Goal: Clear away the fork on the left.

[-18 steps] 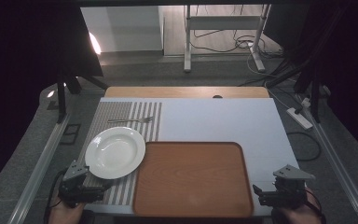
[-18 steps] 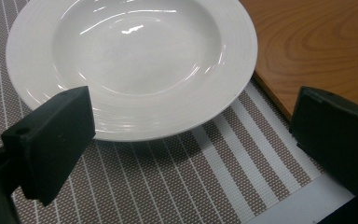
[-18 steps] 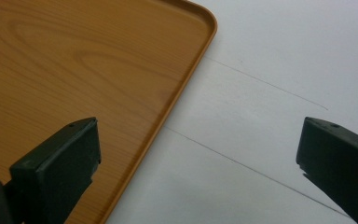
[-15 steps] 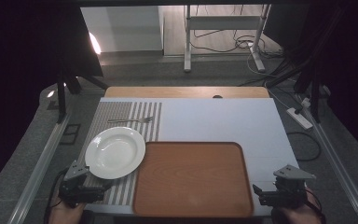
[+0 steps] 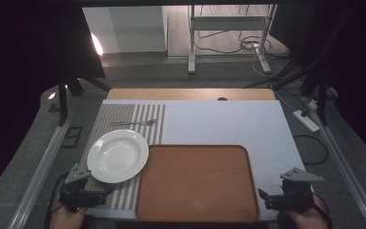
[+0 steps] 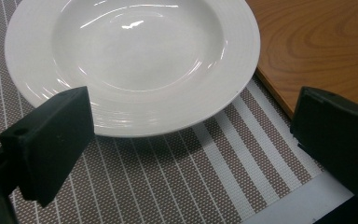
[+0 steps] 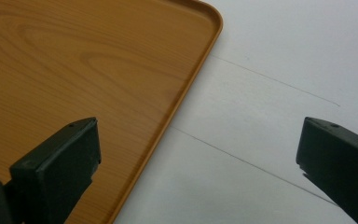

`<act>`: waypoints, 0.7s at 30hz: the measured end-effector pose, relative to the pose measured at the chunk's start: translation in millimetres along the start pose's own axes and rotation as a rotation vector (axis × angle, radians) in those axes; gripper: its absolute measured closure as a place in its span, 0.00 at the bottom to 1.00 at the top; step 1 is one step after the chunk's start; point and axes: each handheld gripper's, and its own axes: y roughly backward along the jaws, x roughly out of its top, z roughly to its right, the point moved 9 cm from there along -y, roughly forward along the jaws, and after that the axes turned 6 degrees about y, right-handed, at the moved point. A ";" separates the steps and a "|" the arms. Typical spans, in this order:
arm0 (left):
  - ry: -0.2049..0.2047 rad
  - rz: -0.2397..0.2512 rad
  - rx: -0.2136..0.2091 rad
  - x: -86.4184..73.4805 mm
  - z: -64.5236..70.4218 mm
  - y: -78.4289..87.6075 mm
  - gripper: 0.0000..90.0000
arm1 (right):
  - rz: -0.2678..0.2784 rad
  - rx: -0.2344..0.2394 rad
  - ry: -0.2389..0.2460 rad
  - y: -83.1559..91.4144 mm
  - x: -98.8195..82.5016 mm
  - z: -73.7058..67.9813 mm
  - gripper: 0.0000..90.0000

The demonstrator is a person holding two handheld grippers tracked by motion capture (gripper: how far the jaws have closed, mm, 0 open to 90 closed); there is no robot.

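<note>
A: Left gripper jaws?
B: Wide apart, nothing between, just short of white plate rim, on striped mat, near left corner of counter.
A: Right gripper?
B: Jaws apart too, empty, over near right edge beside wooden tray.

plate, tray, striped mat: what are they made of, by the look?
Plate: glazed white ceramic, probably; glossy, sharp window-like highlights, faint concentric rings on the rim.
Tray: wood or wood-look laminate; orange-brown grain lines, satin sheen, raised rounded lip. Cannot tell which.
Placemat: woven vinyl or similar synthetic mesh, likely; fine dotted weave, brown with white stripes, matte.
</note>
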 end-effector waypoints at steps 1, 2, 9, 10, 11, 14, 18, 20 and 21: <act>0.001 -0.001 0.000 0.0 -0.2 0.0 0.00 | -0.002 0.002 0.002 -0.1 -0.1 -0.2 0.00; 0.003 -0.001 -0.002 0.0 -0.3 0.0 0.00 | -0.005 0.003 0.003 -0.2 -0.3 -0.5 0.00; 0.039 -0.018 -0.038 0.3 -2.0 -1.4 0.00 | -0.018 0.005 0.016 -1.4 -1.0 -1.5 0.00; 0.044 -0.022 -0.050 0.4 -1.9 -1.7 0.00 | -0.018 0.004 0.015 -1.7 -1.0 -1.6 0.00; 0.050 -0.026 -0.063 0.6 -1.6 -2.1 0.00 | -0.020 0.004 0.016 -1.8 -1.1 -1.5 0.00; 0.065 -0.037 -0.102 1.7 -1.3 -4.3 0.00 | -0.027 0.002 0.019 -2.4 -1.4 -1.8 0.00; 0.057 -0.034 -0.121 4.5 -1.9 -6.7 0.00 | -0.033 -0.002 0.024 -2.9 -1.7 -1.7 0.00; 0.052 -0.038 -0.129 6.8 -2.0 -9.1 0.00 | -0.034 -0.003 0.025 -3.0 -1.8 -1.7 0.00; 0.053 -0.038 -0.128 7.6 -2.1 -10.1 0.00 | -0.034 -0.003 0.024 -3.2 -1.8 -1.8 0.00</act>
